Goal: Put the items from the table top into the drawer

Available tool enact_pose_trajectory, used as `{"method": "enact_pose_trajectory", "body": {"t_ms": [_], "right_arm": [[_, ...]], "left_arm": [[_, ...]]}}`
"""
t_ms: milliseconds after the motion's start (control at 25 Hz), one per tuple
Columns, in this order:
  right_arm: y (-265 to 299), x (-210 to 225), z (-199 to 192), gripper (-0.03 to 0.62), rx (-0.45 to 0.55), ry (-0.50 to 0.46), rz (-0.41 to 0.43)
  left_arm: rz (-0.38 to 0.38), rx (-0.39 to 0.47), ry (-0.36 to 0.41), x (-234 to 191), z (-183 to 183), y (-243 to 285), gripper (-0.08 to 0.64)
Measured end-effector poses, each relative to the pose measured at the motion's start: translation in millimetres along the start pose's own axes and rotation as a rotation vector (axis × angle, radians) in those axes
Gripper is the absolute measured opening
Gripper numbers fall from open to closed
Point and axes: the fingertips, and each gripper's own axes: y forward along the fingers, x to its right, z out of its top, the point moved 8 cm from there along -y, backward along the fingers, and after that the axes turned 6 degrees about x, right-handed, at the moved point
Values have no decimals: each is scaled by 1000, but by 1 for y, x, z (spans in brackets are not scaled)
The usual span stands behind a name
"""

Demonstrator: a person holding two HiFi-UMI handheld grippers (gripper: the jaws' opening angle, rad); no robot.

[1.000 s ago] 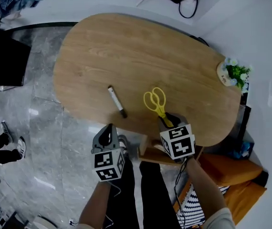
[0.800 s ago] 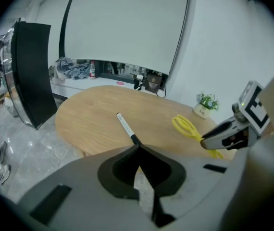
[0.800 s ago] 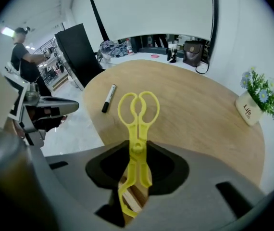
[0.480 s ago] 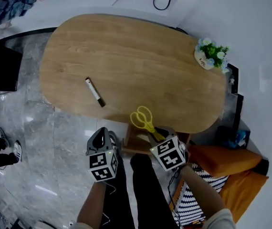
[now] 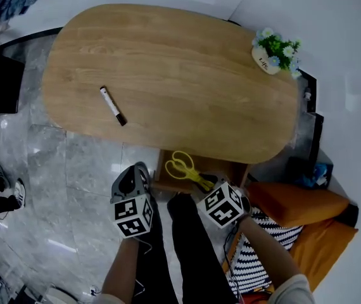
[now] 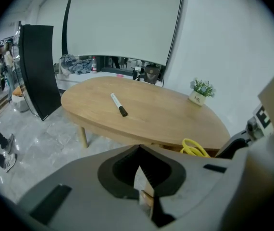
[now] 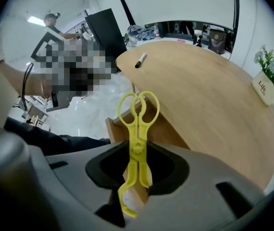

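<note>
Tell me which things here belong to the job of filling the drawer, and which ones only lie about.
Belong to the job: yellow scissors, held in the right gripper at the open drawer; marker, on the table.
Only lying about: potted plant on the table; orange cushion beside it.

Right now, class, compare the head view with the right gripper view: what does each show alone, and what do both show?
Only the head view: the orange cushion and the marker cube on the right gripper. Only the right gripper view: the jaws clamped on the yellow scissors, and the white screen behind. Both: the scissors, the marker pen, the potted plant, the wooden table and the open drawer.
</note>
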Motion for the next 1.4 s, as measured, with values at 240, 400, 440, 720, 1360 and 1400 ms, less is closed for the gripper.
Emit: {"method": "enact_pose_trajectory", "body": {"t_ms": [240,400,440,720,1360,1400], "right_arm": [[11,6,-18,103,-34,-10,17],[17,11,-23,104,-55,-37,15],[18,12,-24,104,-53,-43,10],[9,31,-28,209,-1,26,-29],[-3,33,31,178,54,87,-34],[-2,32,42,176,67,88,-37]], "left_arm": [[10,-13,-17,7,-12,5,3],[6,-14,-16,10,-12,7,3],[5,-15,-12,10,-12,9,3],[0,-14,2,16,-6,14,3],[15,41,-46,-7,31,11,3],[20,46,-53,-13,34,10,3]]}}
